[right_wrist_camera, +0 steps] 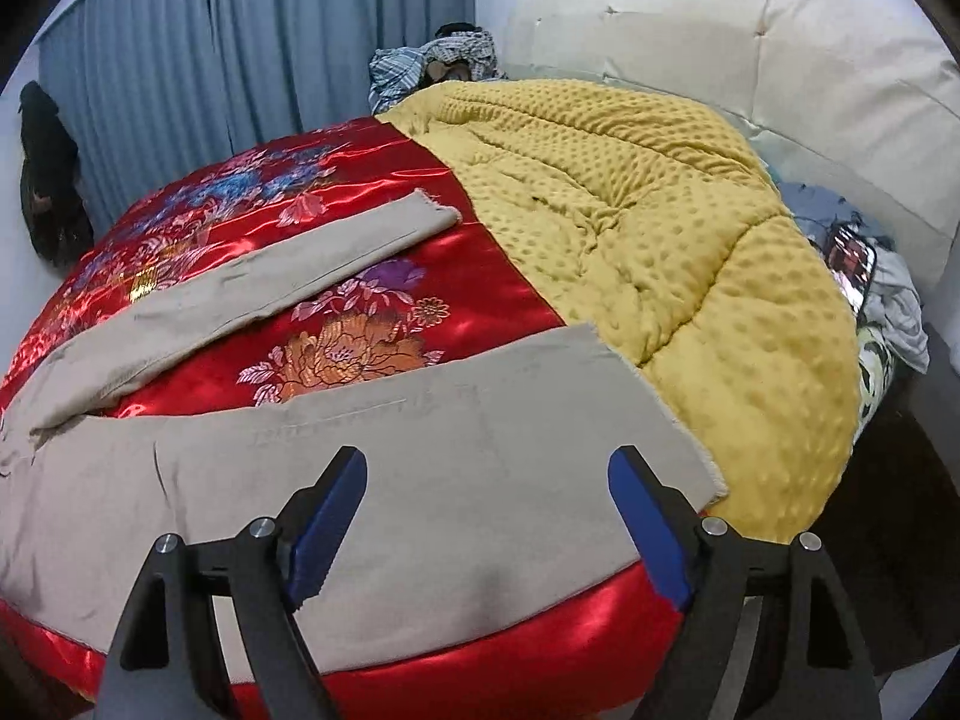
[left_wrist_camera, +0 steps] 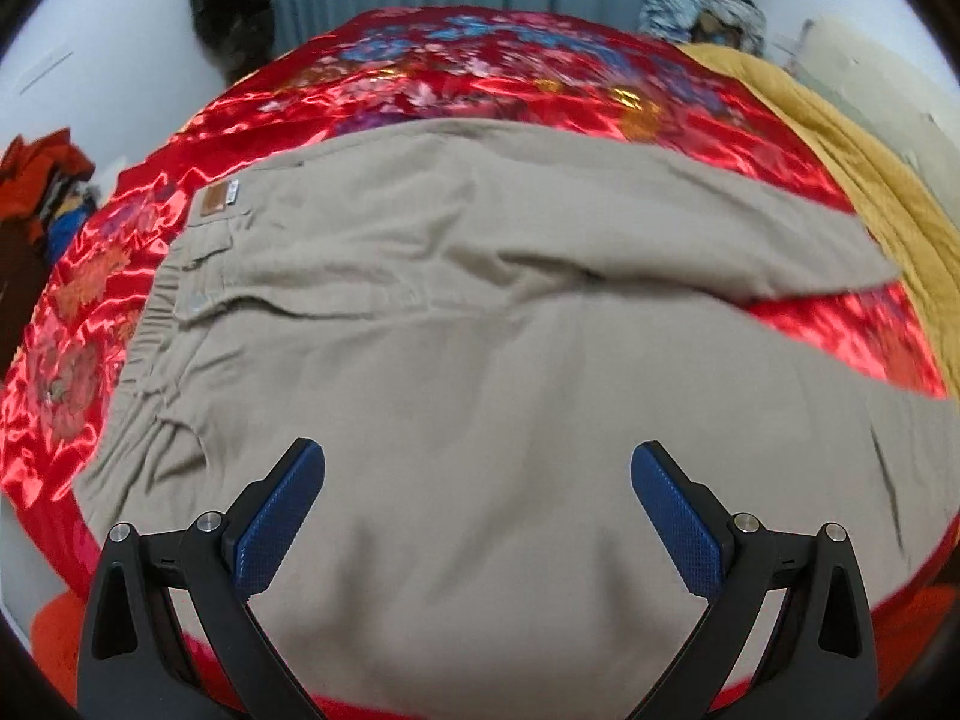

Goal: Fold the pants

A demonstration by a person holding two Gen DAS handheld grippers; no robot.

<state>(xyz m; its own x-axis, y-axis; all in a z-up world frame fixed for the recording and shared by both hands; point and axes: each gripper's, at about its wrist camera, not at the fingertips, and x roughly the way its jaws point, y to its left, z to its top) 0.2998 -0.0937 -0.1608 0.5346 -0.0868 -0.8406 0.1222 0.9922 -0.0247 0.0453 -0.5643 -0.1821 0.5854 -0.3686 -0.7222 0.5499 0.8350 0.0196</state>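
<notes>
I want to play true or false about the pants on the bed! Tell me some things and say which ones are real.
1. The pants are beige. True.
2. The pants lie on a plain green sheet. False: they lie on a shiny red bedspread with flowers.
3. The two legs are stacked neatly on each other. False: they are spread apart, with red cloth showing between them.
4. A yellow bumpy blanket lies beside the leg ends. True.
5. The right gripper is pinching the pants. False: its jaws are open and hold nothing.
6. The left gripper is open above the pants. True.
</notes>
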